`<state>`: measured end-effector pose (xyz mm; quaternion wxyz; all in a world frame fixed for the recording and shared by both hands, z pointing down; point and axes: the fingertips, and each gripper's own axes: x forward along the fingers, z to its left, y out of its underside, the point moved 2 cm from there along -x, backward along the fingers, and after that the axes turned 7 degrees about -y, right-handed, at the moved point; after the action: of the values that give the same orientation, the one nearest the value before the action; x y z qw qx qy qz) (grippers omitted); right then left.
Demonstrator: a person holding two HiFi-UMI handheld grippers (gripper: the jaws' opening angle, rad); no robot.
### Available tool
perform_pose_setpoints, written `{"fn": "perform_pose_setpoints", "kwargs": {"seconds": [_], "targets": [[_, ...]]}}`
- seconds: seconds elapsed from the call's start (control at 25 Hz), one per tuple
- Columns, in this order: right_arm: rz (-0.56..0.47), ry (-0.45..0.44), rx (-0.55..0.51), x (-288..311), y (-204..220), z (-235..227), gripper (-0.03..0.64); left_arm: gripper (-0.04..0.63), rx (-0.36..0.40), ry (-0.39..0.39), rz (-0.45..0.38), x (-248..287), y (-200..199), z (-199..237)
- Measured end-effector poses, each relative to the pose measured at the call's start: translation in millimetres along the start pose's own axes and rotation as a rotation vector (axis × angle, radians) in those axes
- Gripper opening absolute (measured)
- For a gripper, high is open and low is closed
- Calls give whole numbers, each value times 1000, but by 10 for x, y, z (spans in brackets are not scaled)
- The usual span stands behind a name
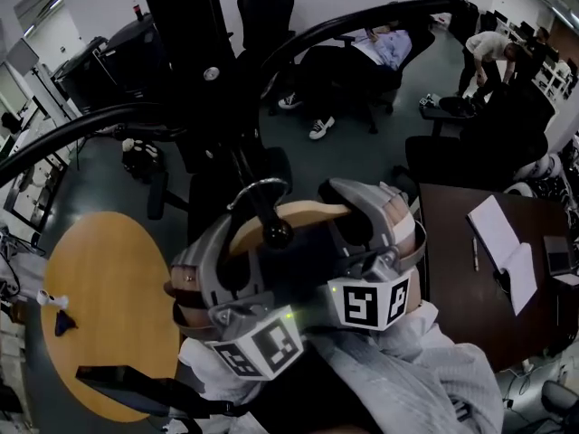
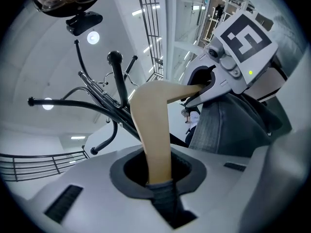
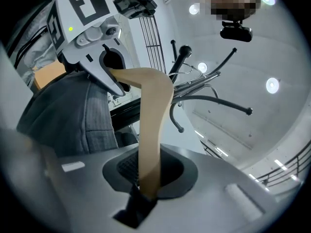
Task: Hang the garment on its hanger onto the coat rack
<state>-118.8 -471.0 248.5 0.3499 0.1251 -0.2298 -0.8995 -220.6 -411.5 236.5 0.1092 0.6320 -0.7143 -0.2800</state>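
Wooden hanger (image 2: 151, 115) ends sat clamped in two claws: the left gripper (image 2: 158, 176) clenched one arm, the right gripper (image 3: 148, 178) the other. One grey garment (image 2: 228, 125) hung from that single hanger, draped beside both. One black coat rack (image 1: 194, 52) stood just beyond, its curved arms crowding close, with a round table (image 1: 109, 287) left and a dark desk (image 1: 461, 242) right.

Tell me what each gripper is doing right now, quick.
Left gripper: closed, holding one arm of the wooden hanger.
Right gripper: closed, holding the hanger's other arm.
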Motion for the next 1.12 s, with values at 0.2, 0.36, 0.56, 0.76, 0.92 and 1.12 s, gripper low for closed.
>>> {"fn": "perform_pose_setpoints", "kwargs": {"seconds": [0.2,0.36,0.56,0.76,0.92,1.12], "targets": [[-23,-51,20,224,68,119,48,55,5,11,61,116,181,-57],[-38,-102,46,385,135,271,48,59,24,23,86,197,340,-117],[-65,-133,74,451,176,392,46,81,-1,21,83,220,440,-152],[-95,-95,54,485,166,432,38,81,50,6,86,258,533,-186],[-92,-74,57,477,174,416,38,81,53,-15,66,257,494,-156],[-125,-147,113,350,124,437,89,86,21,-33,13,136,395,-135]]}}
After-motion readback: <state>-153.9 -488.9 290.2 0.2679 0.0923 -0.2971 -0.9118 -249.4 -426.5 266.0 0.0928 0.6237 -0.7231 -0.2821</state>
